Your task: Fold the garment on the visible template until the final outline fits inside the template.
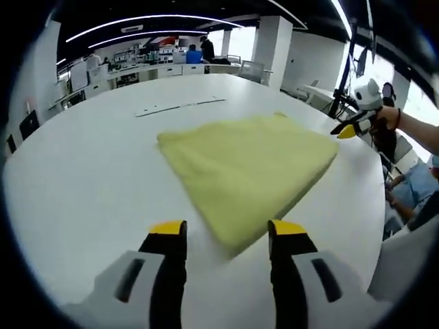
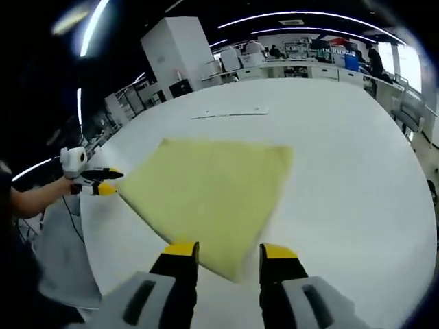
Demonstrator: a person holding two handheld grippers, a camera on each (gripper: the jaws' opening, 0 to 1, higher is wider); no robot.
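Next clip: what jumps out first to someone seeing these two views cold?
A yellow garment lies flat on a big white table, folded to a rough square. The left gripper and right gripper each hang open at a near corner of it.

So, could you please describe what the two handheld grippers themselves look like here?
The left gripper and the right gripper look alike: light grey bodies with dark slots, black jaws capped in yellow. Seen from the side across the white table, each carries a white rounded housing above its yellow-tipped black jaws. No sleeves are visible at the wrists.
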